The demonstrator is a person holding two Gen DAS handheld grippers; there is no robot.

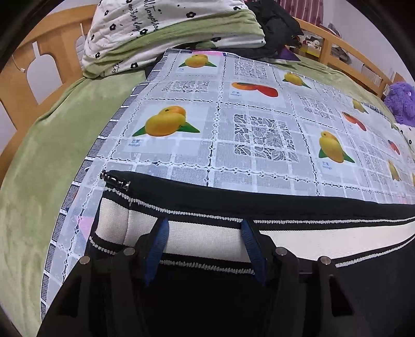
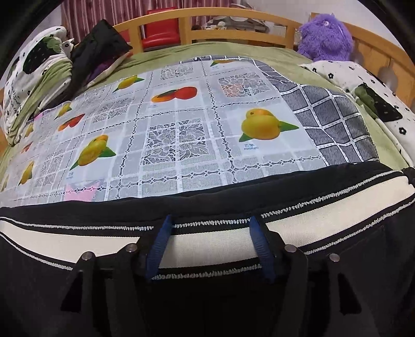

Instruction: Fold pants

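Note:
Black pants (image 1: 259,204) with a broad white side stripe (image 1: 207,238) edged in white stitching lie flat along the near edge of a fruit-print cloth (image 1: 259,109). A metal zipper pull (image 1: 115,178) shows at their left end. My left gripper (image 1: 204,224) hovers over the stripe near that end, blue-padded fingers (image 1: 160,241) apart, nothing pinched. In the right wrist view the same pants (image 2: 207,202) and stripe (image 2: 324,223) run across the frame. My right gripper (image 2: 211,219) stands open above the stripe, its fingers (image 2: 262,246) straddling the band. Whether the tips touch the fabric is unclear.
The fruit-print cloth (image 2: 181,129) covers a green bed sheet (image 1: 39,168). A folded floral quilt (image 1: 145,33) and dark clothing (image 1: 277,23) sit at the back. A purple plush toy (image 2: 324,36), a floral pillow (image 2: 363,85) and the wooden bed rail (image 2: 233,18) border the far side.

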